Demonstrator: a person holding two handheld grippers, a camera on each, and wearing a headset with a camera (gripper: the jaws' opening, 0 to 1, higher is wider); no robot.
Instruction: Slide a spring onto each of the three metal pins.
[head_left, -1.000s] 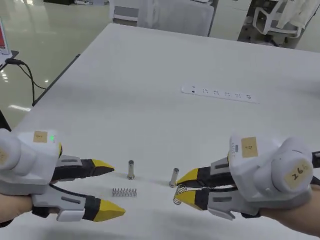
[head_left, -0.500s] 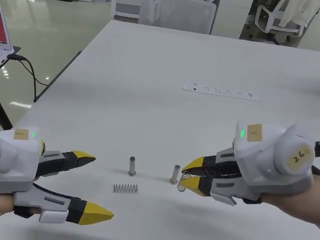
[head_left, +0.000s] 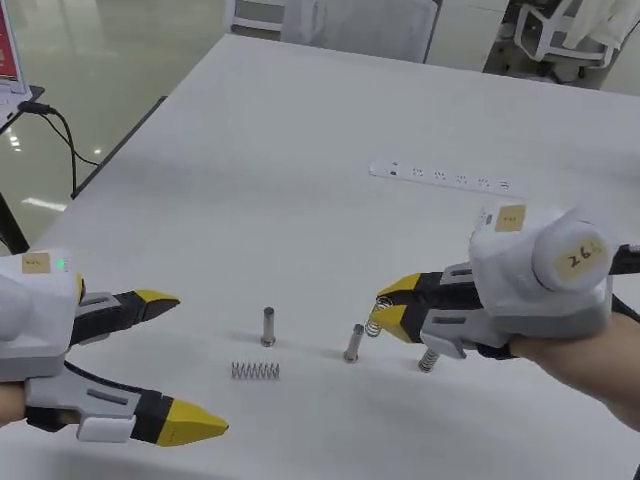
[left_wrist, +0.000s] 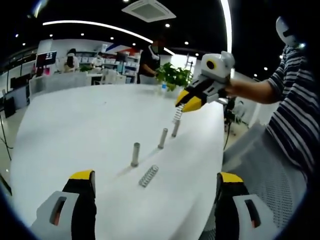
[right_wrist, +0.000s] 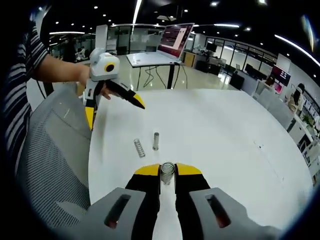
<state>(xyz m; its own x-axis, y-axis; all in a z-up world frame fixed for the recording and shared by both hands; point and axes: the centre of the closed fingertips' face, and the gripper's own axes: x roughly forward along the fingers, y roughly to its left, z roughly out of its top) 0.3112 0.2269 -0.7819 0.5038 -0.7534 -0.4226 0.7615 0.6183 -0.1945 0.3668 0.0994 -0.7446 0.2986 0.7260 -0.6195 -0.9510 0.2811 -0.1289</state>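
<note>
My right tongs (head_left: 380, 308) pinch one spring (head_left: 374, 326), left tongs (head_left: 198, 363) wide; second spring (head_left: 255, 371) loose on table (head_left: 300, 180); left pin (head_left: 268, 326), middle pin (head_left: 353, 342) bare

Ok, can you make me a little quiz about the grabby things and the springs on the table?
1. True or false: the left gripper is shut on a spring.
2. What is pinched in the right gripper? A) a coil spring B) a metal pin C) a cable
3. Fill the gap: beyond the metal pins, a long white ___ lies on the table.

Key:
1. False. Its jaws stand wide open and empty.
2. A.
3. Power strip.
</note>
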